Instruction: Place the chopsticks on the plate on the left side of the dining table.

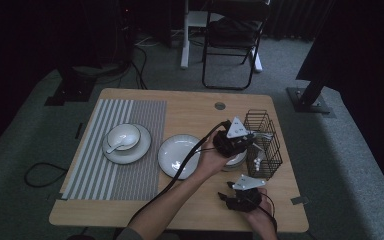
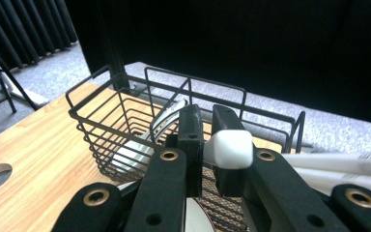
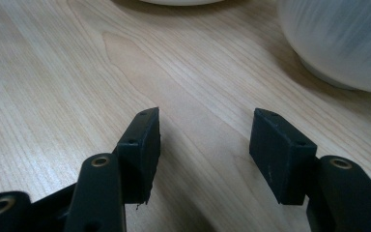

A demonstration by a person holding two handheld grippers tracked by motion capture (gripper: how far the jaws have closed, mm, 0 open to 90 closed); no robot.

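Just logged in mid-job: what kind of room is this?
Probably a curtained recording studio, not a home: a lone wooden table laid with dishes, black curtains around it, cables on grey carpet.

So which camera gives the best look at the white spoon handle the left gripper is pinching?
The left gripper view: the white spoon handle sits close up between the left gripper fingers, before the wire basket. In the high view that spot is small and dim, and the right gripper view faces bare table.
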